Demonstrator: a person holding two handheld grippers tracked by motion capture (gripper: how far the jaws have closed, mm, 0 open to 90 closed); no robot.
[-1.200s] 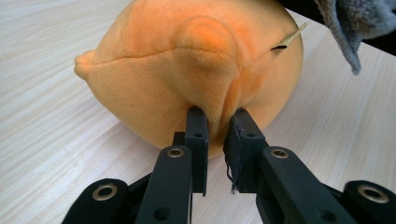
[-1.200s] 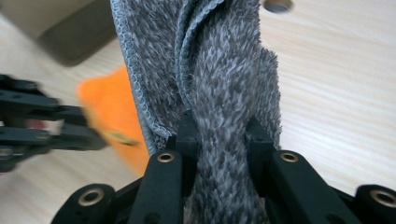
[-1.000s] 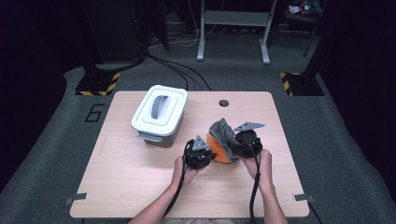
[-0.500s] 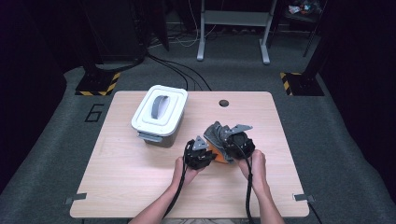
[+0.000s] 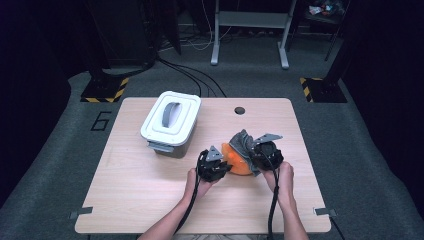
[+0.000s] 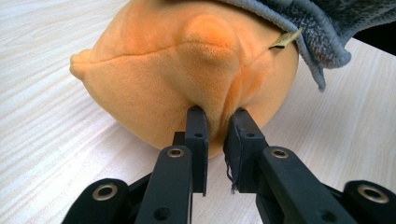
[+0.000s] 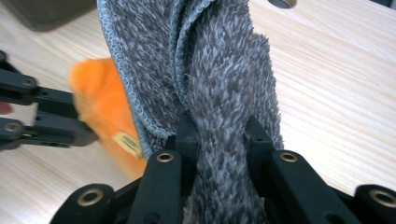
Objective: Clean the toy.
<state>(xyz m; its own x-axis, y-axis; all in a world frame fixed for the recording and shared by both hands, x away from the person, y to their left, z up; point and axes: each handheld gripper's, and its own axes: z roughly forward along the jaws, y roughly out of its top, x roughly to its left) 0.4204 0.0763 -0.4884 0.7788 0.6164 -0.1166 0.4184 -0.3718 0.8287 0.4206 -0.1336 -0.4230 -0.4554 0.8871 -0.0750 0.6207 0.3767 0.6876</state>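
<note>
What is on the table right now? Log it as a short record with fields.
surface: wooden table
left gripper: shut on a fold of the orange plush toy
right gripper: shut on the grey cloth
cloth: draped over the toy's far side
container: white lidded box, grey handle, closed, untouched, left of the toy

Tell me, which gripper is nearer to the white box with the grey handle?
Left. The left gripper sits just in front of the white box, pinching the orange plush; the right gripper holds the grey cloth farther right.
</note>
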